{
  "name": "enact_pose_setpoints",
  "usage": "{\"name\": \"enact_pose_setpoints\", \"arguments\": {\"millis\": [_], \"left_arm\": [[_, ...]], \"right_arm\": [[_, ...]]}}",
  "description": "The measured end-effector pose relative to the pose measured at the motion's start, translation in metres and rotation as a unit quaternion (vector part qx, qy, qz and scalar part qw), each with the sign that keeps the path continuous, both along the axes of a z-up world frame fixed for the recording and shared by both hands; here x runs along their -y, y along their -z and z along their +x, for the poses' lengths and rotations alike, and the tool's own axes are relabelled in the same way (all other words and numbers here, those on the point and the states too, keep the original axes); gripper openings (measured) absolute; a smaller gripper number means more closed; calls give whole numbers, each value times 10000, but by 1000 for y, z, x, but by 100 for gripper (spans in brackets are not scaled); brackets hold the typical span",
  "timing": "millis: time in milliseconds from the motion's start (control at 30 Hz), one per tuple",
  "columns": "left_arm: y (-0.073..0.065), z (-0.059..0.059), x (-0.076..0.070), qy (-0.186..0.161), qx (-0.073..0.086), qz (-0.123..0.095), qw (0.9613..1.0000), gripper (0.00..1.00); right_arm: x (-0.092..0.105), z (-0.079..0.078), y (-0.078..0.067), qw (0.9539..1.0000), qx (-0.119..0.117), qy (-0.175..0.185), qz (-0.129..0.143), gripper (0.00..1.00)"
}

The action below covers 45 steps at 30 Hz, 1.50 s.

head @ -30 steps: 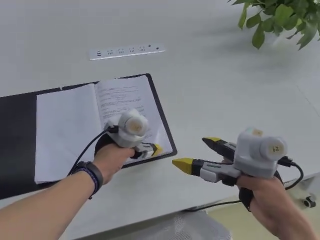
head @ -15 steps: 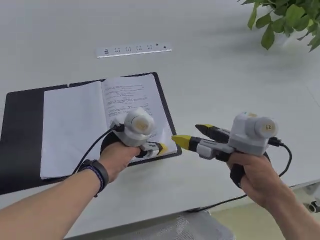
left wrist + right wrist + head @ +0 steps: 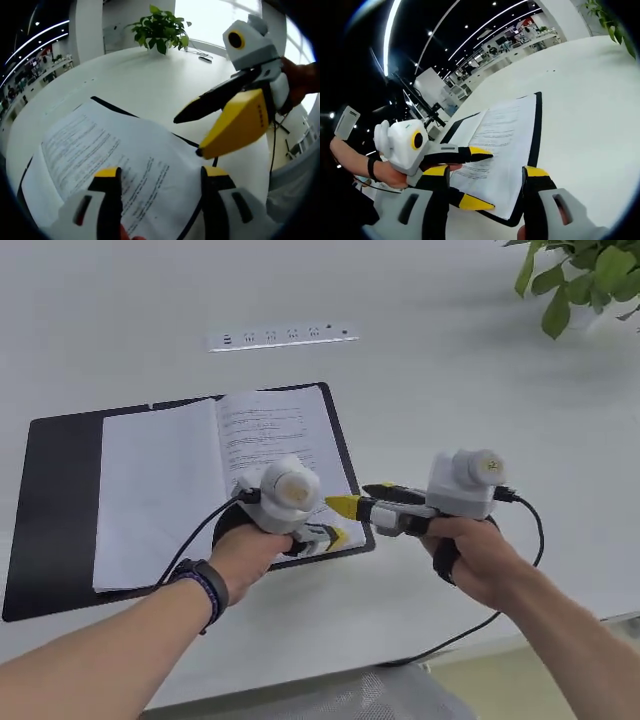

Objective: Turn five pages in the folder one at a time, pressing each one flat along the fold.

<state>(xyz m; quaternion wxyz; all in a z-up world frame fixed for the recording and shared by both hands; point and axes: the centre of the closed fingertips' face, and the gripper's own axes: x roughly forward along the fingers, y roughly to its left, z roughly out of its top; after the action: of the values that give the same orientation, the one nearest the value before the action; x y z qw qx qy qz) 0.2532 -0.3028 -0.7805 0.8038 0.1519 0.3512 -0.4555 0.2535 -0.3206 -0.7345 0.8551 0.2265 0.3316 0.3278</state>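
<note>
Folder [image 3: 60, 510] with black covers lies open and flat on the white worktop [image 3: 450, 390], toward its front edge and left of the middle. A blank page [image 3: 160, 490] shows on its left side and a printed page [image 3: 280, 440] on its right. The left tool [image 3: 322, 537] sits over the front right corner of the printed page; in the left gripper view its jaws stand apart with that corner showing between them. The right tool [image 3: 356, 498] is just beside it at the folder's right edge, pointing left across the corner, its yellow-tipped jaws also apart and clamped on nothing. A power strip [image 3: 283, 336] lies beyond the folder toward the far edge. A plant [image 3: 585, 275] stands at the far right corner.
</note>
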Motion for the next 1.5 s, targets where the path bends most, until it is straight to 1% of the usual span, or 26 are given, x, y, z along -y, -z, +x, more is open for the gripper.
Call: {"name": "enact_pose_setpoints", "arguments": {"millis": [233, 367, 467, 633, 667, 733, 833, 867, 933, 1000, 1067, 1167, 1267, 1367, 1500], "left_arm": [[0, 1, 0, 2, -9, -7, 10000, 64], [0, -1, 1, 51, -37, -26, 10000, 66], [0, -2, 2, 68, -62, -43, 9999, 67], [-1, -5, 3, 118, -112, -73, 9998, 70], [-1, -7, 4, 124, -148, -101, 9998, 72], [-2, -10, 5, 176, -174, -92, 9997, 73], [-8, -14, 6, 207, -153, -128, 9996, 73], [-9, -15, 5, 216, -141, -135, 9996, 73], [-11, -16, 5, 223, -119, -165, 9995, 73], [-13, -17, 4, 227, -103, -186, 9995, 73], [-15, -18, 2, 230, -91, -192, 9995, 73], [-18, -17, -1, 208, -75, -217, 9995, 73], [-22, -15, -4, 165, -50, -257, 9995, 73], [-26, -14, -9, 126, 7, -233, 9996, 72], [-31, -12, -19, 22, 34, -279, 9996, 72]], "right_arm": [[-5, 2, 15, 9994, -264, -35, 214, 53], [-8, -1, 16, 9982, -367, -23, 464, 45], [-7, -4, 19, 9978, -433, -4, 511, 44], [-3, -7, 21, 9966, -540, 145, 608, 33], [-3, -8, 20, 9960, -557, 181, 680, 31], [-4, -11, 19, 9955, -587, 175, 728, 26], [-3, -13, 19, 9951, -616, 180, 751, 19], [-3, -14, 20, 9937, -715, 224, 831, 15], [0, -13, 19, 9926, -718, 364, 912, 6], [-1, -13, 16, 9914, -713, 416, 1018, 1], [-1, -13, 15, 9909, -726, 429, 1045, 0], [-1, -10, 16, 9909, -768, 493, 992, 0], [-6, -9, 9, 9908, -718, 487, 1037, 0], [-8, -7, 8, 9915, -686, 458, 1010, 0], [-13, -5, 2, 9902, -698, 500, 1105, 0]]}}
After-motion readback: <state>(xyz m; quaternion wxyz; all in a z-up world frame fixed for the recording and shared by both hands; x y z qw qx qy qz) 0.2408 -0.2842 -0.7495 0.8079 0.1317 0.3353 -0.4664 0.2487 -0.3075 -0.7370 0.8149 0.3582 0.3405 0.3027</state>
